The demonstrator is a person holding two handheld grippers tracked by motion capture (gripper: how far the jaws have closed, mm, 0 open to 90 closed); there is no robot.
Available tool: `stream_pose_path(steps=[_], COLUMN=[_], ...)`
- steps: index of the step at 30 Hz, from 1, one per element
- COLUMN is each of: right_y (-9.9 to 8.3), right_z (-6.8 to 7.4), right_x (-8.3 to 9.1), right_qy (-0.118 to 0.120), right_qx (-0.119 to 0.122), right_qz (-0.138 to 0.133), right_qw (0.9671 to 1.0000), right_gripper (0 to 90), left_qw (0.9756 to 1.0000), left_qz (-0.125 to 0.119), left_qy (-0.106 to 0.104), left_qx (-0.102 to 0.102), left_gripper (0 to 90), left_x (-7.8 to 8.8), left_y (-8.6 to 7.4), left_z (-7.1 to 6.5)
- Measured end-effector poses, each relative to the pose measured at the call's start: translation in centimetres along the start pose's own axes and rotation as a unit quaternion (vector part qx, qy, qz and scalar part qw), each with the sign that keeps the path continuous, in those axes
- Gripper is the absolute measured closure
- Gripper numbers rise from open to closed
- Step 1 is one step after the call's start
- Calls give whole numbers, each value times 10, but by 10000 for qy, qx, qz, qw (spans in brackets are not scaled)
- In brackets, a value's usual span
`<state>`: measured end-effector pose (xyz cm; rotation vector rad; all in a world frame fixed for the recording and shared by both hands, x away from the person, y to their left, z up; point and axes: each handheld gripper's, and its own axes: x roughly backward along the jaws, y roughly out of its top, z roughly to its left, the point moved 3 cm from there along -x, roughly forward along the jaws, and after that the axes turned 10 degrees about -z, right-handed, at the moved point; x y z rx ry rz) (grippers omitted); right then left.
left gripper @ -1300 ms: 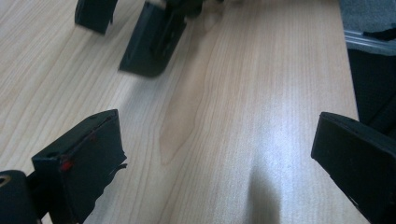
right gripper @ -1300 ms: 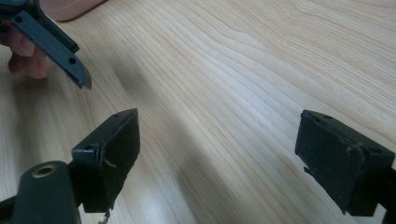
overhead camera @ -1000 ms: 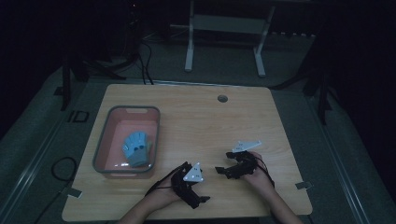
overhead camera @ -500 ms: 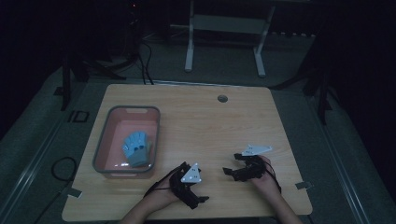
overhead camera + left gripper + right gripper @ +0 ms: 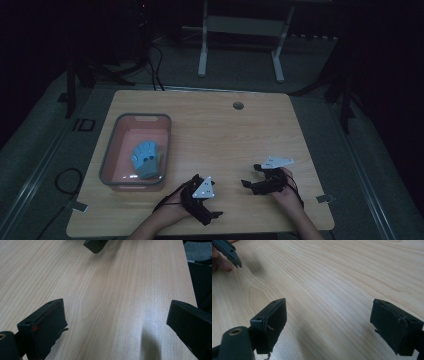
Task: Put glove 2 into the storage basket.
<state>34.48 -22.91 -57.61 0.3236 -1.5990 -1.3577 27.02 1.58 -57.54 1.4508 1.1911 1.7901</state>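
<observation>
Low over the wooden table (image 5: 220, 135), near its front edge, are two hand-held black grippers. My left gripper (image 5: 212, 213) points right; in the left gripper view its jaws (image 5: 117, 312) stand wide apart over bare wood with nothing between them. My right gripper (image 5: 250, 176) points left towards it; its jaws (image 5: 330, 312) are also spread wide and hold nothing. A grey-rimmed pink tray (image 5: 142, 116) at the table's left holds a pale blue glove-like item (image 5: 145, 159), about a hand's width left of the left gripper.
A round cable hole (image 5: 238, 105) sits near the table's far edge. A white metal stand (image 5: 240, 25) is on the floor behind the table. A tip of the other gripper (image 5: 95, 245) shows ahead, and a fingertip (image 5: 219, 263) lies on the wood.
The right gripper has slid a little to the right and towards the front edge. The left gripper has stayed about where it was.
</observation>
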Motion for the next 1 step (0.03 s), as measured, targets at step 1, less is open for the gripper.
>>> stream_pose_path(steps=[1], right_y=[0], right_z=[0], right_x=[0], right_qy=[0], right_qx=[0], right_qz=[0], right_qw=[10000], right_gripper=[138], left_qw=[10000], left_qz=[0], left_qy=[0], left_qx=[0], left_gripper=[26], left_x=[0], left_y=[0], left_z=[0])
